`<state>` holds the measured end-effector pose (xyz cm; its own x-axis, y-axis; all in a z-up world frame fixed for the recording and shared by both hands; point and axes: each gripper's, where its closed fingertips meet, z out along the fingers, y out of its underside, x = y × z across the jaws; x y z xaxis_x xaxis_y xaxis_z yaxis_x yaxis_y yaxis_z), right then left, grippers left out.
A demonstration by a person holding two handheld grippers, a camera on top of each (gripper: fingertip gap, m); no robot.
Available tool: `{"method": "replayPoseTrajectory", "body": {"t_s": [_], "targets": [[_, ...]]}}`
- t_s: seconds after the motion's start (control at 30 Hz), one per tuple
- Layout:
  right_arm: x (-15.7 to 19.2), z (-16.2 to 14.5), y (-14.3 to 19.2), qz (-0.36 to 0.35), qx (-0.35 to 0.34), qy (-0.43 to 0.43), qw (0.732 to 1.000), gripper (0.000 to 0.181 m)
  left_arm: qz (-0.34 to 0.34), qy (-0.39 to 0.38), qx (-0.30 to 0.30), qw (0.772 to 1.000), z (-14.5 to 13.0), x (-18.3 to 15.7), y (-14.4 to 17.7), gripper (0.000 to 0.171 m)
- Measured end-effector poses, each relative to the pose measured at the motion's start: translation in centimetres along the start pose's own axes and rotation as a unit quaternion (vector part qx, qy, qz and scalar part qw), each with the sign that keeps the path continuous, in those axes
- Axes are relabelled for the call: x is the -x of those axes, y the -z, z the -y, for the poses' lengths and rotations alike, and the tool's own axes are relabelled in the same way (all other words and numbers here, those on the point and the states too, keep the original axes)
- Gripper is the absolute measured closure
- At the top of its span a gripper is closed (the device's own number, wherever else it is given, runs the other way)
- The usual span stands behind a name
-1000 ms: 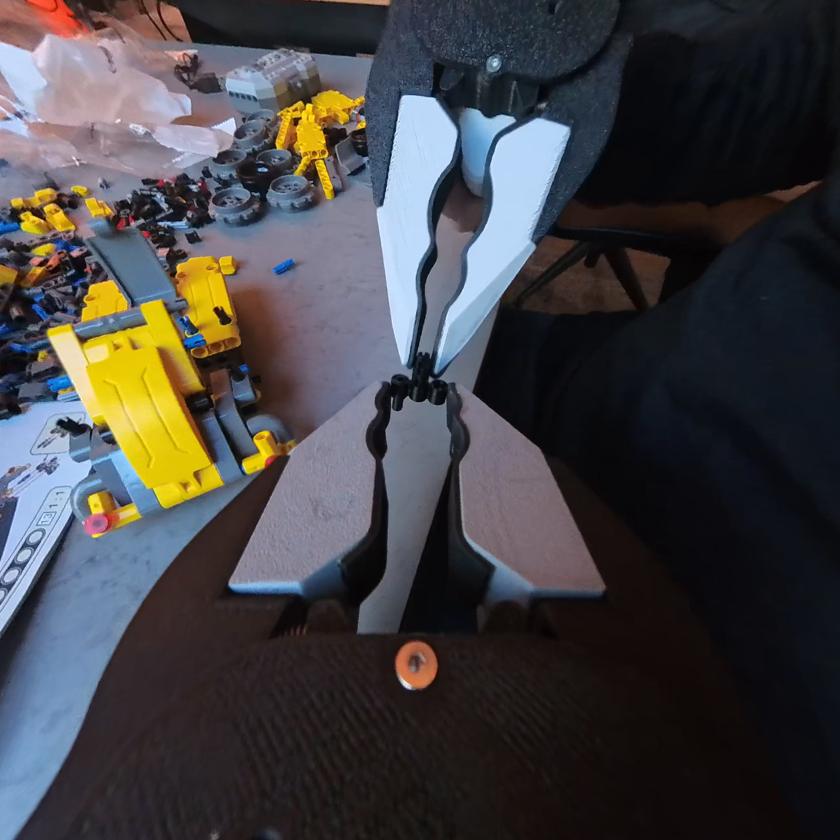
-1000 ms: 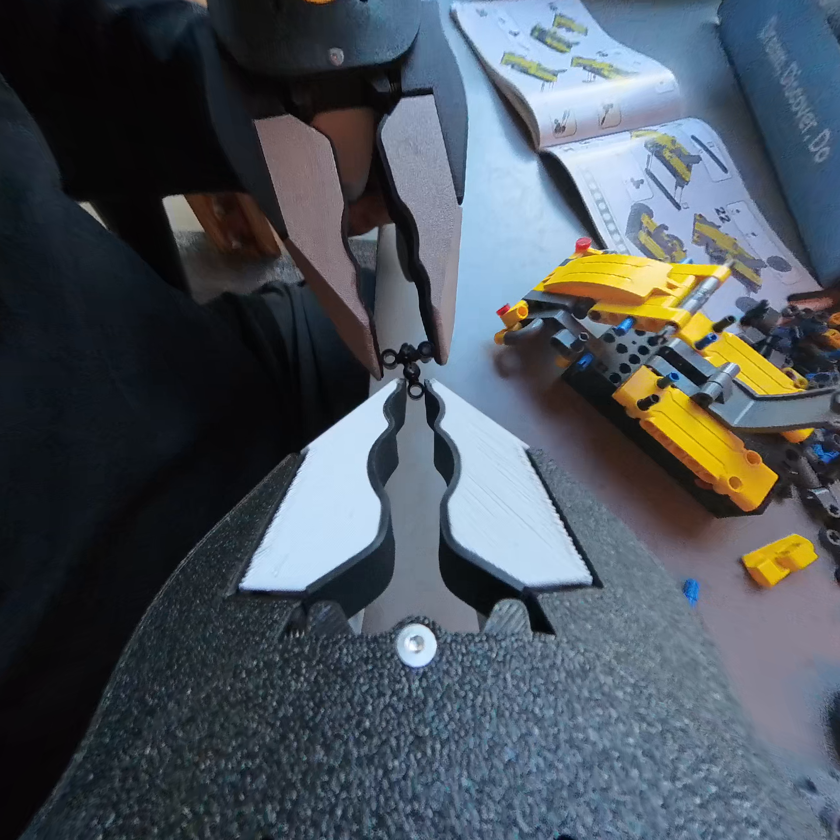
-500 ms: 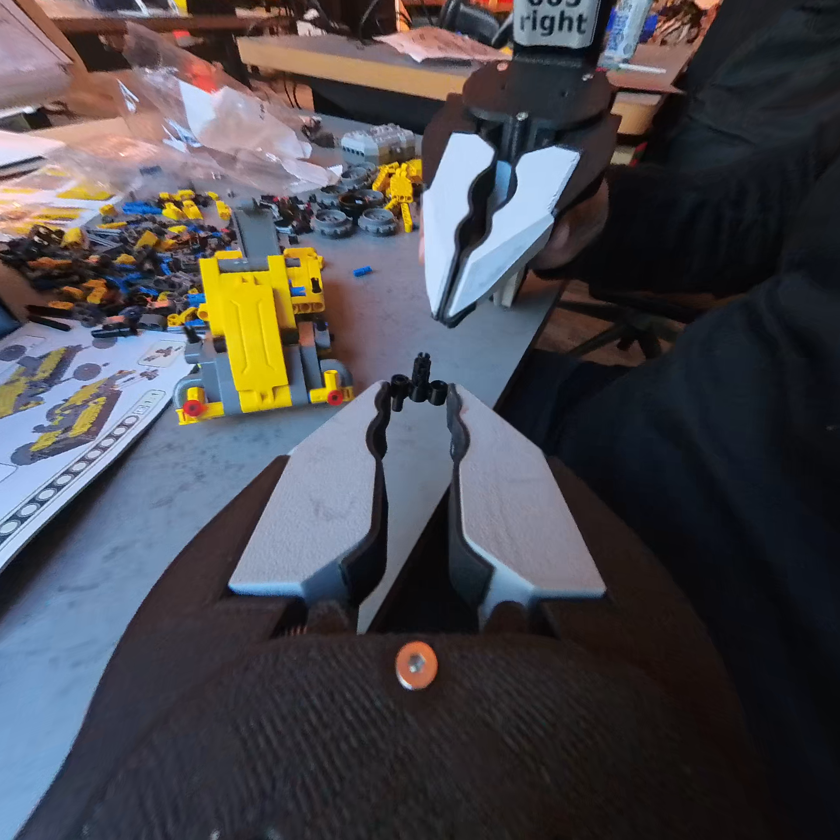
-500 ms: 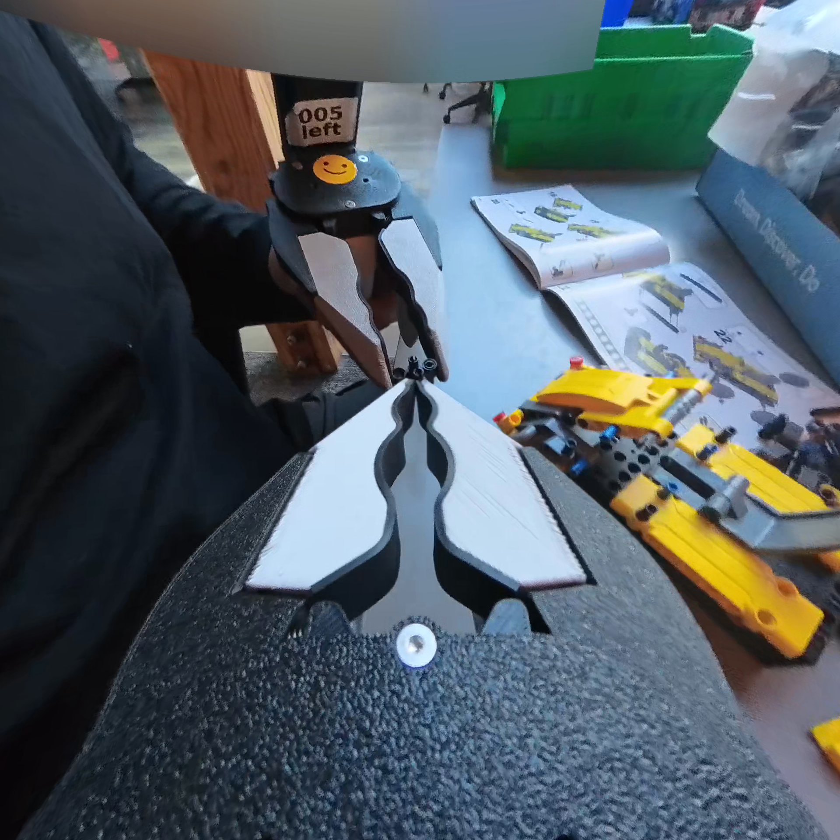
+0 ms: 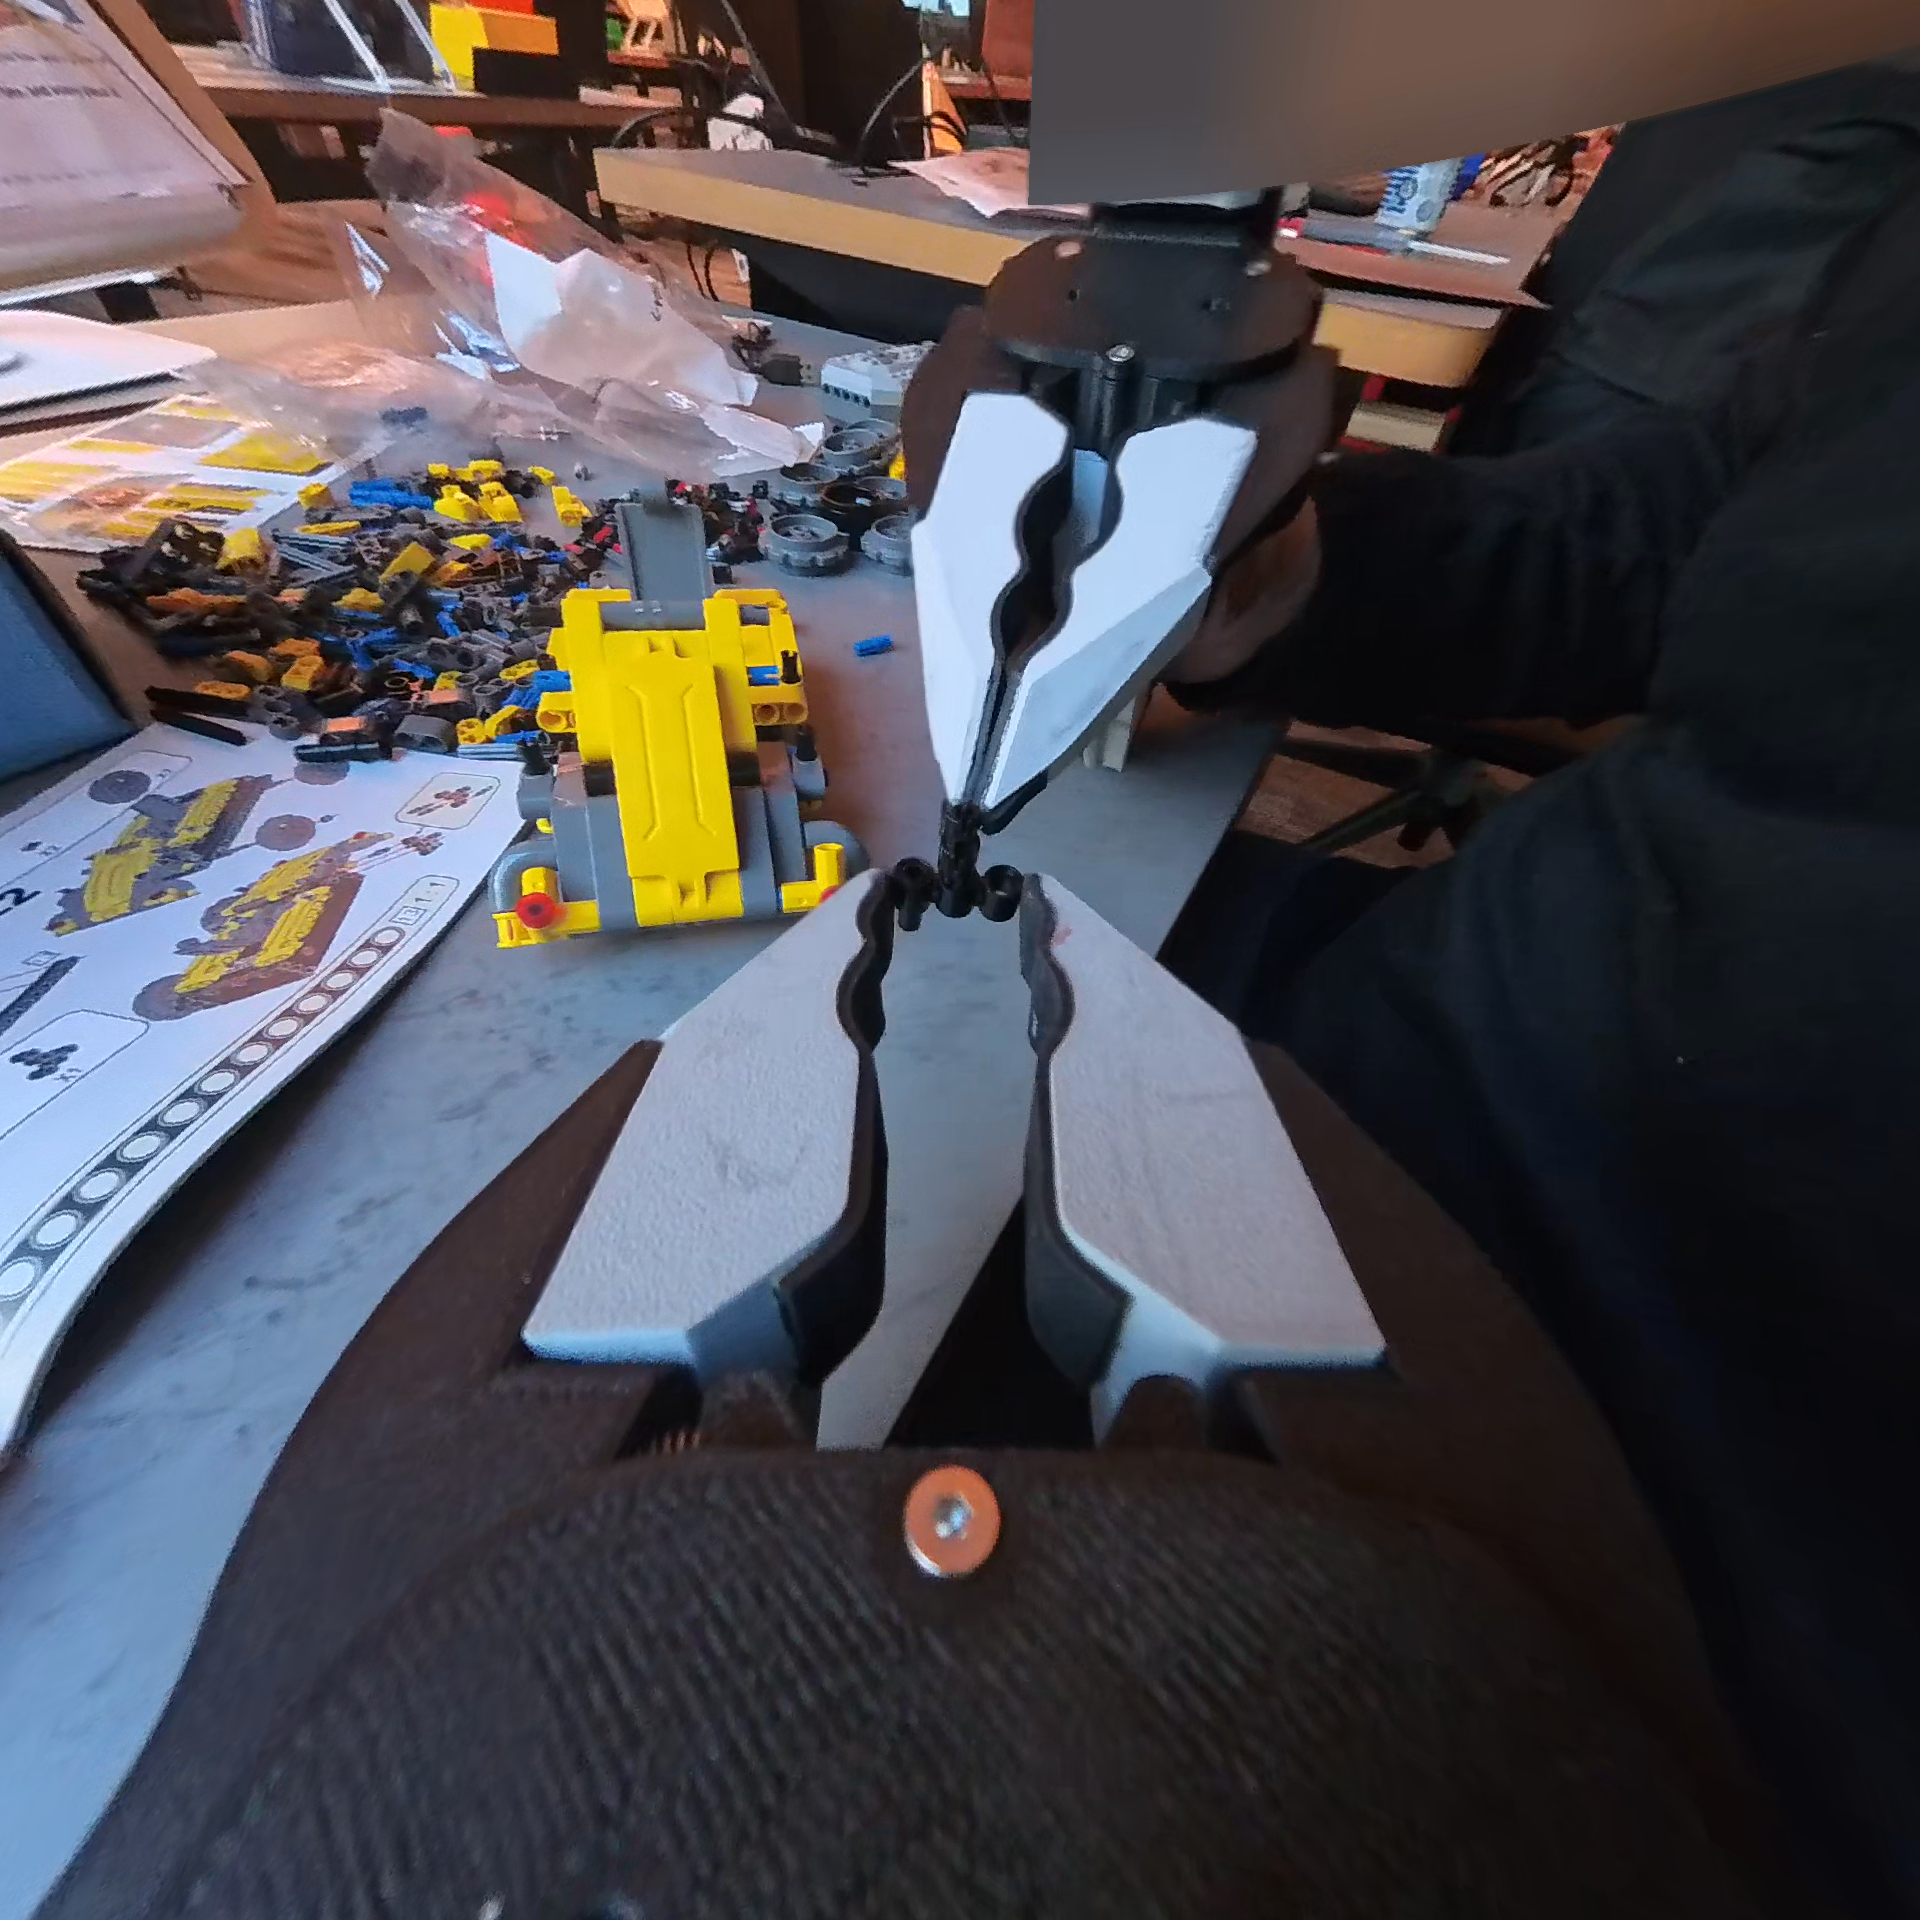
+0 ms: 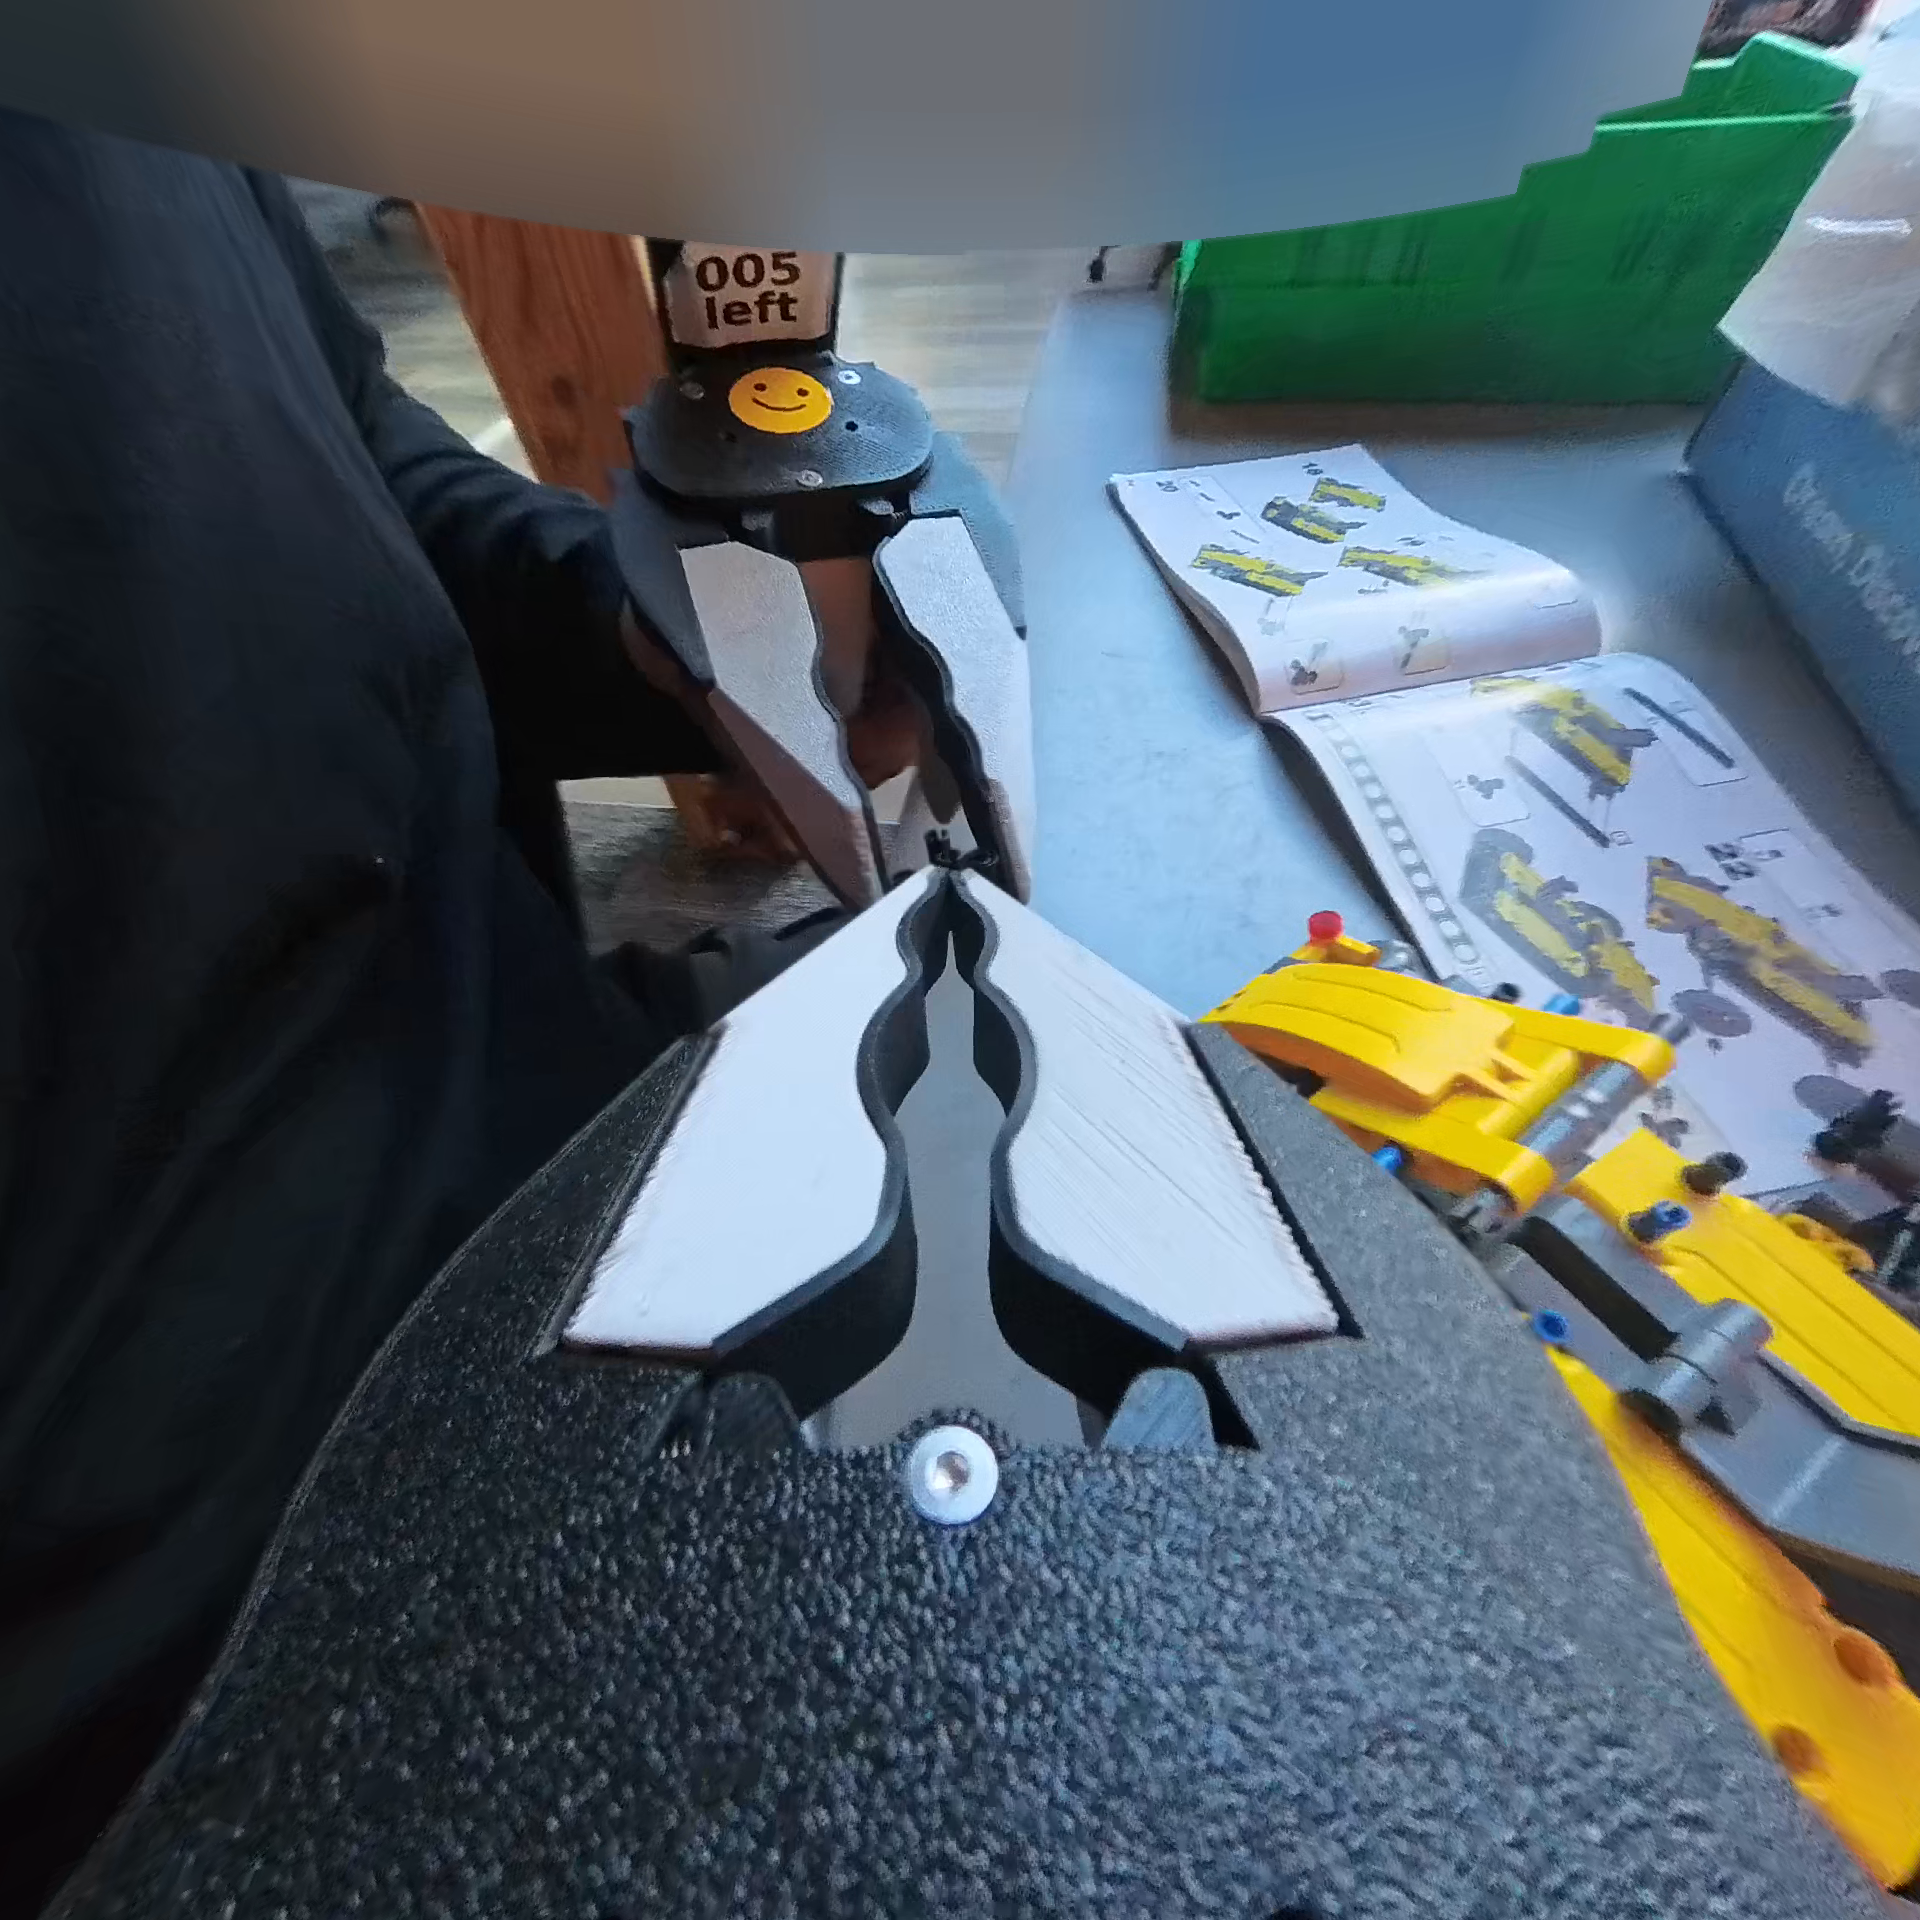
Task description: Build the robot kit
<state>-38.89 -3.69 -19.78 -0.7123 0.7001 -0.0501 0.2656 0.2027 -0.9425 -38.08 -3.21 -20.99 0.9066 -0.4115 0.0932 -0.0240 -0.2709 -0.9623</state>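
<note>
My left gripper (image 5: 956,899) is shut on a small black connector piece (image 5: 956,891), pinching it by its two ends just off the table's near edge. A short black stub stands up from the piece. My right gripper (image 5: 968,810) comes down from above with its white fingers shut, and their tips meet the top of that stub. I cannot tell whether they pinch it. In the right wrist view my right gripper (image 6: 948,883) is tip to tip with the left gripper (image 6: 948,868), with the black piece (image 6: 951,854) between them.
A yellow and grey brick vehicle (image 5: 665,769) (image 6: 1455,1081) lies on the grey table (image 5: 312,1195). An open instruction booklet (image 5: 156,935) (image 6: 1455,748), a pile of loose small parts (image 5: 343,623), grey wheels (image 5: 821,540) and plastic bags (image 5: 540,312) surround it. A green box (image 6: 1455,291) stands at the far end. My two grippers' fingertips are within a few centimetres of each other.
The right gripper had drawn back from the black piece half a second ago. It has now come back down and its tips touch the stub. The left gripper kept hold of the piece.
</note>
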Motion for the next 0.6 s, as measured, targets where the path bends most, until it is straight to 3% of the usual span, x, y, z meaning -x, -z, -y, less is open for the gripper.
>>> {"method": "replayPoseTrajectory", "body": {"t_s": [0.17, 0.33, 0.6], "targets": [[-2.6, 1.0, 0.9, -0.080, -0.024, 0.007, 0.996, 0.181, 0.044, 0.017, 0.002, 0.999, -0.3, 1.9, 0.4, 0.150], [-2.6, 0.7, 1.2, -0.054, -0.031, -0.043, 0.997, 0.181, 0.041, 0.062, -0.014, 0.997, -0.2, 2.6, 0.6, 0.150], [-1.6, 0.4, 1.0, -0.011, -0.028, -0.067, 0.997, 0.181, 0.003, 0.052, -0.014, 0.999, -0.2, 1.2, -0.2, 0.150]]}}
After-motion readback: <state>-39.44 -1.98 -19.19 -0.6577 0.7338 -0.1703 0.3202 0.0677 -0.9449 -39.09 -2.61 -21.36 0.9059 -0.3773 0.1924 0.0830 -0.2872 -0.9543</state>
